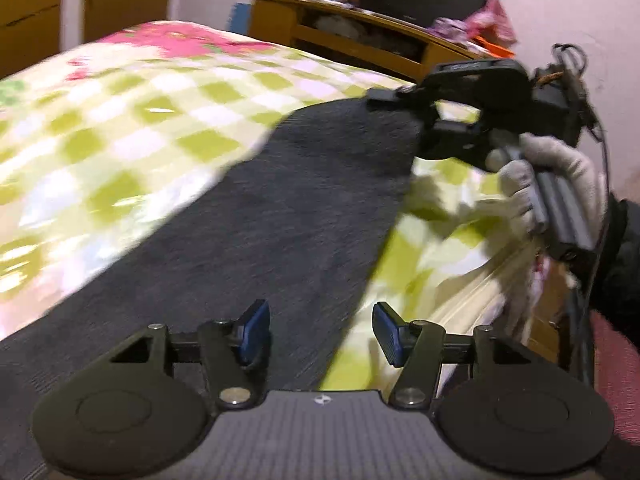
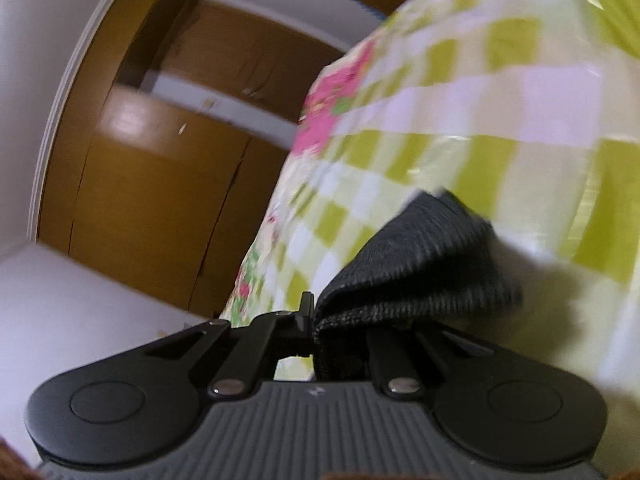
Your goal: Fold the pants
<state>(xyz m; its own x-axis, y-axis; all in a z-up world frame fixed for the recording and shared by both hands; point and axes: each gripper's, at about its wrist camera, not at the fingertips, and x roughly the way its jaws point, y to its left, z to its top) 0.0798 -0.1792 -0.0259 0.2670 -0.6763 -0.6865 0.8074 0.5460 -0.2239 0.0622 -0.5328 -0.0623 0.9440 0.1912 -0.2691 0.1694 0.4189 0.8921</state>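
Note:
The dark grey pants (image 1: 256,216) lie as a long strip across the bed, from the near left to the far right. My left gripper (image 1: 320,330) is open, its blue pads (image 1: 254,330) just above the near part of the pants, holding nothing. My right gripper (image 1: 390,98), held in a white-gloved hand, is shut on the far end of the pants. In the right wrist view my right gripper (image 2: 314,318) pinches a bunched fold of the pants (image 2: 416,268), lifted off the bedsheet.
The bed is covered by a green and white checked sheet (image 1: 120,128) with pink flowers. A wooden shelf unit (image 1: 360,36) with clutter stands behind the bed. Wooden cupboard doors (image 2: 160,180) stand beside the bed in the right wrist view.

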